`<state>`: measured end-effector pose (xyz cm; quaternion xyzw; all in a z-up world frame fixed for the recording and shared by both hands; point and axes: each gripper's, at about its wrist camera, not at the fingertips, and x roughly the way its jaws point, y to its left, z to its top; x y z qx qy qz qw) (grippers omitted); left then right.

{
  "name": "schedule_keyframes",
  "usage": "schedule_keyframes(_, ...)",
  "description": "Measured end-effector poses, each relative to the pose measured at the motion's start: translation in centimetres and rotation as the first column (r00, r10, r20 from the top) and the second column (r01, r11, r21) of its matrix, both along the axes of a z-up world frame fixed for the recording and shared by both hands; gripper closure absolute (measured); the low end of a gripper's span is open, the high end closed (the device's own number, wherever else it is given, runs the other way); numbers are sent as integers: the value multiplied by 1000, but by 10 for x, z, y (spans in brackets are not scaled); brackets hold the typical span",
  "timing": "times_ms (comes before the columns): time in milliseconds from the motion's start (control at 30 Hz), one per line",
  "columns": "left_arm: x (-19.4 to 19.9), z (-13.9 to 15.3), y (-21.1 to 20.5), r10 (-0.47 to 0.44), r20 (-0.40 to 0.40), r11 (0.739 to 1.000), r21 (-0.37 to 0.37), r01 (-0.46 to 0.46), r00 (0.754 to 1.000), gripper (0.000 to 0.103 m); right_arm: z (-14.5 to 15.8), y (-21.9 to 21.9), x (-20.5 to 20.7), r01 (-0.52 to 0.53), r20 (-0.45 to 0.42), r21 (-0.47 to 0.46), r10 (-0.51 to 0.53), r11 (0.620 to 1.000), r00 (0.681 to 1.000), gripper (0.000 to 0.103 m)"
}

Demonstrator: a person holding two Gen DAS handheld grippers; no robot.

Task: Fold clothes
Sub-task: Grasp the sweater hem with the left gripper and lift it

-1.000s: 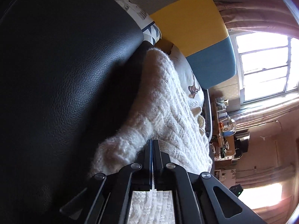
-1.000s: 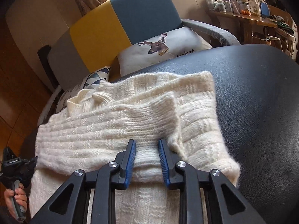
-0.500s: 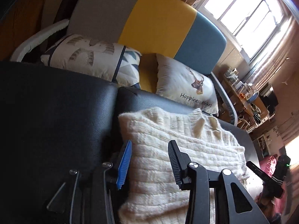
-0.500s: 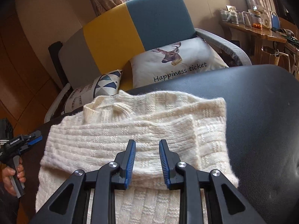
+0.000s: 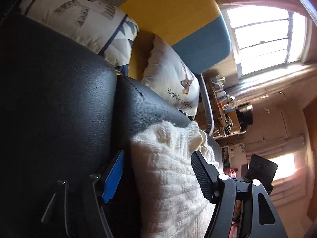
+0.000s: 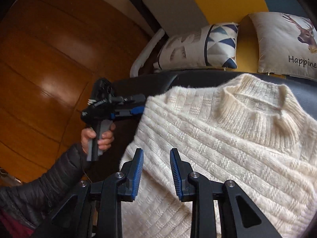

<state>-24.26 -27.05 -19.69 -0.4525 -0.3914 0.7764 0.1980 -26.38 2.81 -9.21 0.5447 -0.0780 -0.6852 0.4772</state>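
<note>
A cream knitted sweater point(image 6: 227, 138) is laid on a black leather cushion point(image 5: 59, 99), partly folded, with its ribbed collar point(image 6: 255, 107) turned toward the sofa. In the left wrist view the same sweater point(image 5: 168, 178) is seen as a thick folded edge lying beside the seam between two black cushions.

The left gripper point(image 5: 158, 178) is held with its jaws spread wide, one on either side of that folded edge; the blue-faced finger point(image 5: 114, 176) is set low by the cushion seam and the black ribbed finger point(image 5: 202, 176) sits over the knit. Whether either finger actually touches the wool cannot be told. In the right wrist view this gripper point(image 6: 138, 109) is seen at the sweater's left edge, its handle held by a hand point(image 6: 99, 136) in a dark quilted sleeve point(image 6: 49, 178).

The right gripper point(image 6: 156, 170) is also held with jaws apart, nothing pinched between them, just over the near left part of the sweater.

Behind the cushion a sofa point(image 5: 178, 15) in grey, yellow and blue panels is seen, with a triangle-patterned pillow point(image 6: 200, 47) and a deer pillow point(image 6: 287, 43) on it. A bright window point(image 5: 267, 39), curtains and a cluttered side table point(image 5: 221, 103) are visible beyond, and a wooden floor point(image 6: 49, 59) to the left.
</note>
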Motion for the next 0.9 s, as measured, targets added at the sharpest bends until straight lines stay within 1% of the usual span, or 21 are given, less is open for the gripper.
schedule_keyframes(100,-4,2,5,-80,-42,997,-9,80,996,35,-19,-10,2,-32,15,53,31,998,999,75)
schedule_keyframes(167,-6,3,8,-133,-70,991,-17,133,989,37,-30,-8,1,-35,41,58,33,998,999,75)
schedule_keyframes(233,-5,3,7,-162,-96,987,-17,161,982,39,-39,-6,-2,-32,53,66,29,997,998,75)
schedule_keyframes(267,-5,2,6,-172,-106,985,-22,171,979,48,-44,-4,-3,-30,62,63,26,998,998,76)
schedule_keyframes(300,-4,1,7,-177,-106,984,-50,172,979,57,-47,-2,-4,-22,68,48,19,999,997,76)
schedule_keyframes(333,-3,1,8,-172,-114,984,-68,166,978,84,-48,0,-6,-16,72,37,14,999,997,76)
schedule_keyframes(367,-2,2,10,-168,-121,984,-87,158,978,89,-50,2,-7,-11,76,26,9,1000,997,76)
schedule_keyframes(433,0,3,13,-160,-138,982,-123,144,977,91,-53,5,-4,-8,62,22,7,1000,998,79)
schedule_keyframes(500,12,25,18,-130,-236,985,-142,98,963,91,-56,7,1,-8,24,20,7,1000,1000,83)
schedule_keyframes(533,16,33,22,-119,-258,977,-201,67,959,91,-57,8,4,-8,4,18,8,1000,1000,85)
schedule_keyframes(567,16,35,29,-119,-252,954,-298,40,960,91,-59,11,3,5,11,7,-5,1000,1000,87)
schedule_keyframes(600,16,36,37,-119,-246,919,-393,13,962,91,-62,14,2,19,22,-6,-19,1000,1000,92)
schedule_keyframes(633,11,30,48,-128,-205,861,-508,7,970,91,-65,17,2,33,33,-18,-33,999,999,95)
schedule_keyframes(700,6,22,57,-126,-175,826,-563,6,977,90,-68,21,1,54,46,-31,-53,998,998,97)
schedule_keyframes(733,4,19,62,-124,-160,808,-590,6,979,90,-66,20,2,57,38,-25,-56,998,998,97)
schedule_keyframes(833,1,22,63,-111,-133,797,-604,8,985,89,-64,18,6,58,10,-2,-58,998,998,97)
schedule_keyframes(867,1,22,59,-96,-117,808,-590,8,988,85,-64,19,6,65,11,-2,-65,998,998,97)
schedule_keyframes(900,1,22,56,-81,-102,818,-575,7,992,83,-64,20,6,76,10,-8,-76,997,997,97)
